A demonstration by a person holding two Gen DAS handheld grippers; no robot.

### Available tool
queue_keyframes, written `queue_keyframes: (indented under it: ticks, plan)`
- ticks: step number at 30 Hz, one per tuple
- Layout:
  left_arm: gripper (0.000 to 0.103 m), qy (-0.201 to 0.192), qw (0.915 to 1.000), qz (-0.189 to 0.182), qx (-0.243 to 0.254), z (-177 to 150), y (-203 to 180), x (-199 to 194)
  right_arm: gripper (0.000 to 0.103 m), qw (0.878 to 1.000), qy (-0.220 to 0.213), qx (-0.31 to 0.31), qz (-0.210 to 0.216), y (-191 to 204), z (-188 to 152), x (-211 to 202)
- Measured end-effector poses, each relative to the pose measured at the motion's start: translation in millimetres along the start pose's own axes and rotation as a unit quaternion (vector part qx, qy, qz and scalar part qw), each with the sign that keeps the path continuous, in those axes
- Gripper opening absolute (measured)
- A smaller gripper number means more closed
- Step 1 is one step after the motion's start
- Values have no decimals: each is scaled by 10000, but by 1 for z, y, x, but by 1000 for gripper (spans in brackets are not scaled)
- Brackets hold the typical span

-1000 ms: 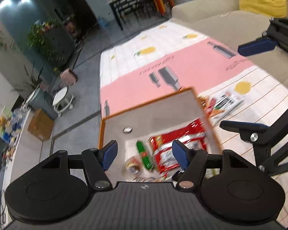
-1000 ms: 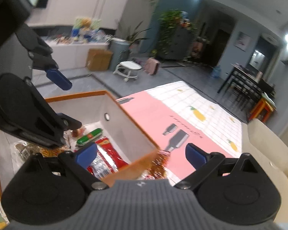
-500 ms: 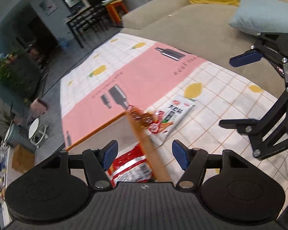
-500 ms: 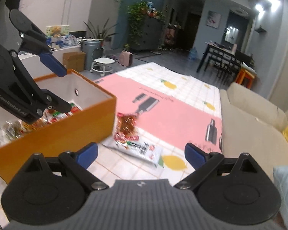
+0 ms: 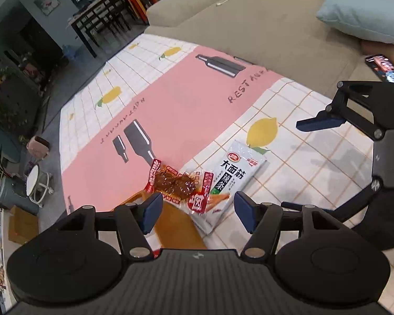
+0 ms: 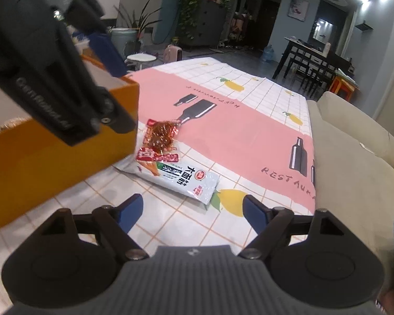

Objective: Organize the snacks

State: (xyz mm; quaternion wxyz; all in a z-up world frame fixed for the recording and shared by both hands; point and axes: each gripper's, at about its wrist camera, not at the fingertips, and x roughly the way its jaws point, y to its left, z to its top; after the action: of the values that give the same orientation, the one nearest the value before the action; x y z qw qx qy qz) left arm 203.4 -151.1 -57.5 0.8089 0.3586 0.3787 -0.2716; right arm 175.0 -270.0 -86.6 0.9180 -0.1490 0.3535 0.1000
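A red-and-clear snack packet [image 5: 177, 183] [image 6: 159, 139] with dark reddish contents lies on the counter, partly on top of a long white snack packet [image 5: 233, 173] [image 6: 181, 177] printed with bold black characters. The pair sits where the pink band of the tablecloth [image 5: 186, 105] [image 6: 233, 128] meets its white checked part, and a printed lemon shows just beyond the free end of the white packet. The other end of the white packet reaches the corner of an orange box [image 5: 176, 225] [image 6: 50, 162], and the red packet lies just beside that same corner. The box has a pale inside, and a little of some crinkly wrapping shows in it from the right wrist view.

The left gripper [image 5: 195, 211] hangs above the box corner and the red packet, its blue-padded fingers wide apart but closing, with nothing pressed between them. The right gripper [image 6: 193, 210] hovers over the checked cloth near the free end of the white packet, its fingers also wide apart and closing, holding nothing.

A beige sofa [image 5: 262, 26] [image 6: 354, 141] runs along the far edge of the counter, with a pale blue cushion [image 5: 365, 13] on it.
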Motion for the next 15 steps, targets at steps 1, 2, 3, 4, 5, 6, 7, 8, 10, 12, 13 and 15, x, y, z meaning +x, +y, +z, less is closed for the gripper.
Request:
queue_keyframes:
  ticks: [1,2,3,4,5,6,7,8,10,12,13,15]
  plan:
    - [72,56,10000,-21,-10,2,0,6,77,10000,24,-66,-2,0,0,6]
    - [71,116,9999,-45,-9,4,0,13,77,9999,44,-140,-2,1,0,11]
    - [71,170,9998,-57,5,6,0,21,75,9998,62,-206,6,1,0,16]
    - [70,222,9997,-51,20,7,1,27,73,9996,81,-279,18,1,0,21]
    - [70,274,9996,-43,36,9,1,33,73,9993,100,-349,24,1,1,26]
    - [70,328,9994,-46,65,10,1,39,71,9991,113,-405,29,1,1,31]
    - [70,373,9993,-43,83,12,1,43,68,9989,125,-460,43,1,2,35]
    - [70,416,9991,-46,98,14,2,48,67,9986,140,-511,70,1,2,40]
    - [70,502,9986,-64,139,17,4,56,64,9980,159,-594,121,2,4,48]
    - [69,595,9981,-58,125,19,7,64,61,9973,161,-696,177,3,5,54]
    - [68,627,9980,-65,91,21,9,67,58,9968,174,-757,207,3,6,58]
    - [67,653,9978,-105,-38,22,14,70,53,9957,198,-863,258,6,6,64]
